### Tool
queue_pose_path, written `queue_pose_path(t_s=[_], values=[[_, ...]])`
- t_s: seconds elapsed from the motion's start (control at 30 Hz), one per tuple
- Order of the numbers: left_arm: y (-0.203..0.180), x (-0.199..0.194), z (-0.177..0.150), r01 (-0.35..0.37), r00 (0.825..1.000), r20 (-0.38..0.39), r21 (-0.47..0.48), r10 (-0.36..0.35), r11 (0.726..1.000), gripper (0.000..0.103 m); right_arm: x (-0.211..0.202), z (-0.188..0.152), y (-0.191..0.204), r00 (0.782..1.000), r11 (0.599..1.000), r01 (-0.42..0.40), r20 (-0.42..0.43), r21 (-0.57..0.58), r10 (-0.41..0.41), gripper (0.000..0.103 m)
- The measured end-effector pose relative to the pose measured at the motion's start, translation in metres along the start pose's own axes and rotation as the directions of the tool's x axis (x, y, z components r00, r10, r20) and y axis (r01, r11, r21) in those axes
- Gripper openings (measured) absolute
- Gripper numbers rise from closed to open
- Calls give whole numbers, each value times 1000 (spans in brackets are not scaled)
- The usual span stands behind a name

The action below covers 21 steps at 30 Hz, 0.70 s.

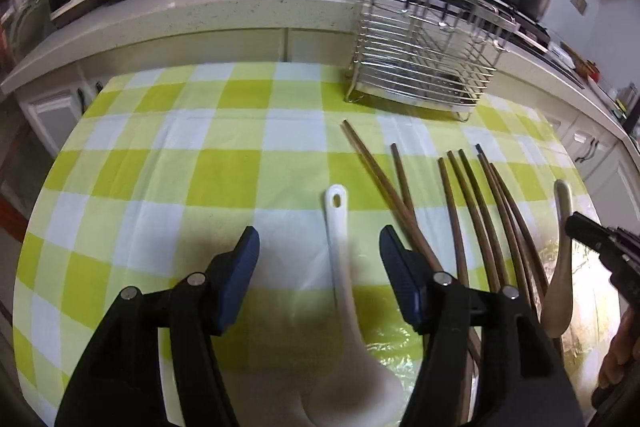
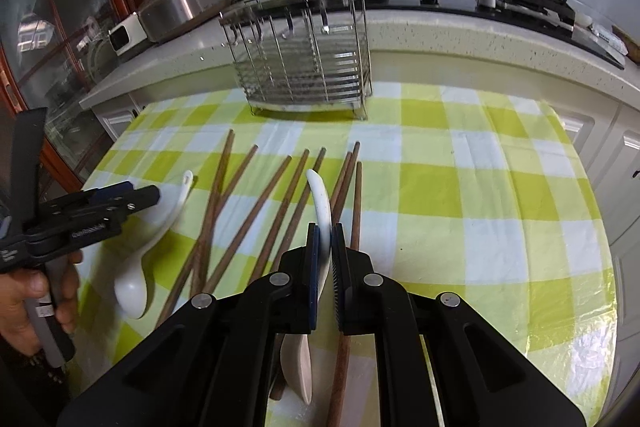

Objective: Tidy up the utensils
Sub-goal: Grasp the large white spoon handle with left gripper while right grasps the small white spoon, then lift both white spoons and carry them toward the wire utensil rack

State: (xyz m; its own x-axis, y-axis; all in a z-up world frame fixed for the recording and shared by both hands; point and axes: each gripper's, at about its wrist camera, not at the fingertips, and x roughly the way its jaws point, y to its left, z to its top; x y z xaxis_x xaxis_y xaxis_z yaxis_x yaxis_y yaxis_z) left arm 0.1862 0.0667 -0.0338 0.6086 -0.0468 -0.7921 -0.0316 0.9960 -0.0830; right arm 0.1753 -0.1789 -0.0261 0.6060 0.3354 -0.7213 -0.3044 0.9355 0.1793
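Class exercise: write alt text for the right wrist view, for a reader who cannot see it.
The right hand-held gripper is shut on a white spoon above a green checked tablecloth. Wooden chopsticks lie scattered beside it, the left hand-held gripper hovers over a second white spoon, and a wire rack stands behind.

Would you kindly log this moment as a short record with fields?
surface: green-and-white checked tablecloth
left gripper: open, straddling a white spoon lying on the cloth
right gripper: shut on the handle of a second white spoon
chopsticks: brown, loose, fanned between the spoons
utensil rack: wire, at the far edge, no utensils visible inside
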Motion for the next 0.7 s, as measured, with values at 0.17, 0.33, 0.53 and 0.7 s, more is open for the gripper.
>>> queue_pose_path(t_s=[0.17, 0.33, 0.53, 0.7], values=[[-7, 22, 9, -17, 998, -52, 45, 19, 999, 35, -11, 3, 1, 1000, 1000, -7, 28, 2, 7, 9], [-12, 49, 15, -37, 995, -91, 67, 44, 997, 32, -15, 4, 0, 999, 1000, -10, 38, 4, 10, 9], [-20, 55, 19, -70, 993, -86, 116, 80, 991, 15, -17, 4, -2, 999, 1000, -21, 43, 9, 20, 9], [-13, 35, 16, -40, 997, -62, 82, 45, 996, 15, -23, 5, 0, 998, 1000, -19, 58, 7, 19, 9]])
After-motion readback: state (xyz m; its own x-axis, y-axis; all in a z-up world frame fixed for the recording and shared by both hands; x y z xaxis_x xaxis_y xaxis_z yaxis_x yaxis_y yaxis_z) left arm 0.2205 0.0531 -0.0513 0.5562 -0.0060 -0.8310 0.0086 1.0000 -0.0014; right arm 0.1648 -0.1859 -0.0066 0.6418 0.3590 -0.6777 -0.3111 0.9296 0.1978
